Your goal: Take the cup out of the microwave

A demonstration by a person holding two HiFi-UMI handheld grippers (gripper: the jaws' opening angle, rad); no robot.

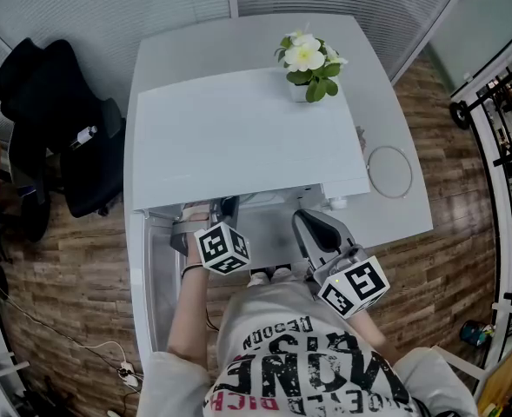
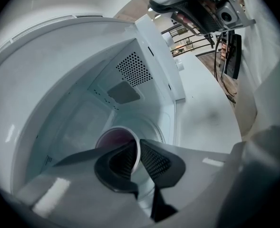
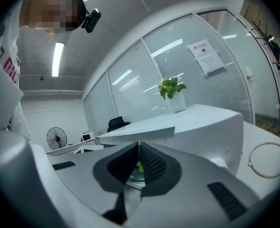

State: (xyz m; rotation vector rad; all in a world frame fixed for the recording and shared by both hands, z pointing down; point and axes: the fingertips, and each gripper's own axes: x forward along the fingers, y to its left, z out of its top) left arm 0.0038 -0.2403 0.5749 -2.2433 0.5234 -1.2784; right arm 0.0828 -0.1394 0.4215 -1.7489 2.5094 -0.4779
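A white cup (image 2: pixel 115 139) with a dark inside stands on the glass turntable (image 2: pixel 154 125) in the open white microwave (image 1: pixel 247 137). My left gripper (image 2: pixel 139 144) reaches into the cavity, its two dark pads pressing on the cup's near wall, one inside the rim and one outside. In the head view the left gripper (image 1: pixel 209 214) disappears under the microwave's top and the cup is hidden. My right gripper (image 1: pixel 305 221) hangs in front of the microwave's right side, shut with nothing in it; in its own view the right gripper (image 3: pixel 138 149) shows its jaws together.
A potted plant (image 1: pixel 309 62) stands on the microwave's top. The open door (image 1: pixel 156 285) hangs at the left of the cavity. A thin wire ring (image 1: pixel 388 170) lies on the white table (image 1: pixel 395 102) at the right. A black office chair (image 1: pixel 56 129) is at the left.
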